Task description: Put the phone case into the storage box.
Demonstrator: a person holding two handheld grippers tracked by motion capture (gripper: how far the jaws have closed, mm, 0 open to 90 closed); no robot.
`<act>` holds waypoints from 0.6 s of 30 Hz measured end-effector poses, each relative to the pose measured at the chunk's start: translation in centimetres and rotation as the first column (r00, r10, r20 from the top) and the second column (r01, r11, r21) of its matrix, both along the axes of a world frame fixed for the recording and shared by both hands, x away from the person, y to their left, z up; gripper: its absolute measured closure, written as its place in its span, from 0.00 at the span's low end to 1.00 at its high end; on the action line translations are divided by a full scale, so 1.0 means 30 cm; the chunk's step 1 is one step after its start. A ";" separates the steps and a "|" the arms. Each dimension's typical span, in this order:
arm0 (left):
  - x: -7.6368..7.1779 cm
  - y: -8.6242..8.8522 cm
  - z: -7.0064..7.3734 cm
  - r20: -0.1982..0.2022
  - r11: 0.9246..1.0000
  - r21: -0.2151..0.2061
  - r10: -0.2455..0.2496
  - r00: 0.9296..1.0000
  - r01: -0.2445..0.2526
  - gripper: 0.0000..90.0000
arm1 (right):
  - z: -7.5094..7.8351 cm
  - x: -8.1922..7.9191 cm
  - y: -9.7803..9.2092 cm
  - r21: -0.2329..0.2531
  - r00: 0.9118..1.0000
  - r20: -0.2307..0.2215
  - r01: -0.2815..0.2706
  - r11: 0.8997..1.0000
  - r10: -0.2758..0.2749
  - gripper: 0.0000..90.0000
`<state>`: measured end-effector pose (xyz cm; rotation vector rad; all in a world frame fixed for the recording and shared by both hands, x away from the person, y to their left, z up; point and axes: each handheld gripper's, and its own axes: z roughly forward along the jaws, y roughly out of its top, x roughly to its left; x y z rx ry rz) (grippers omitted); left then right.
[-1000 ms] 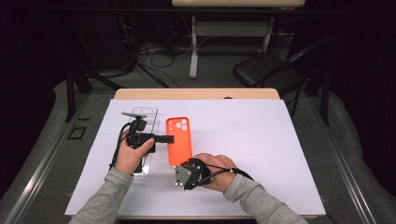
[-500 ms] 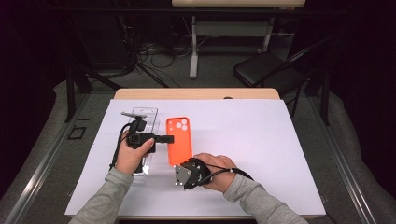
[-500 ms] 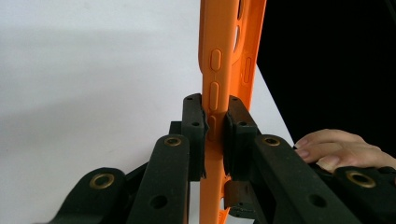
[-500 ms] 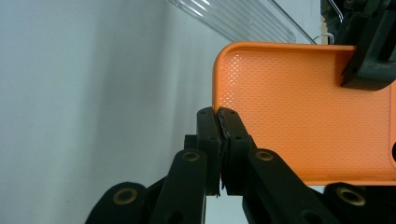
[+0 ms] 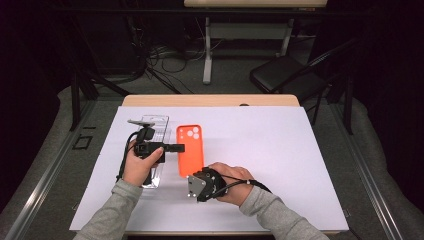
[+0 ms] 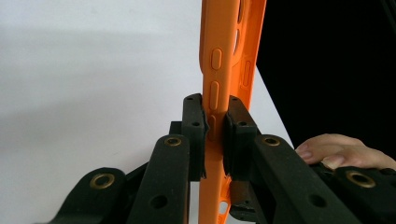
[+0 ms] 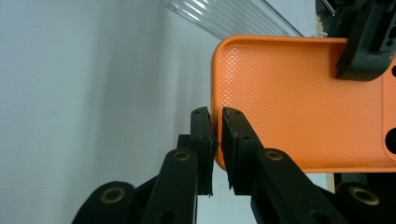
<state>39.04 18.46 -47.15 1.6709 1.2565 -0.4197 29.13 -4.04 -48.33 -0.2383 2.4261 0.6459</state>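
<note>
White-covered table (image 5: pixel 280 150): orange soft-plastic phone case (image 5: pixel 189 150) lies near centre, a clear ribbed plastic tray (image 5: pixel 156 131) at its 9 o'clock. Left claw (image 6: pixel 215 128) clenched on the case's side wall; right claw (image 7: pixel 215 135) pinches its 6 o'clock end rim. Step judged: two-claw grasp secured. Next: a level, coordinated lift.

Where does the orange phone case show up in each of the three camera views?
High view: the orange phone case lies mid-table on the white sheet, between the two grippers.
Left gripper view: the case runs edge-on up the centre, clamped between the jaws.
Right gripper view: it spans the right half, its edge between the jaws.
Shared landmark: the clear plastic tray, at the top of the right gripper view.
</note>
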 end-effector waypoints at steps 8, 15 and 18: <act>0.004 0.020 0.003 0.016 1.000 -0.017 0.020 1.000 -0.020 0.90 | 0.018 0.008 -0.020 0.081 1.000 -0.015 0.024 0.996 -0.023 0.80; 0.001 0.035 0.012 0.049 0.999 -0.033 0.035 0.998 -0.034 0.90 | 0.037 0.024 -0.056 0.179 0.994 -0.049 0.103 0.978 -0.095 0.66; -0.004 0.035 0.017 0.068 0.998 -0.041 0.046 0.997 -0.044 0.90 | 0.044 0.027 -0.067 0.202 0.990 -0.056 0.140 0.969 -0.131 0.63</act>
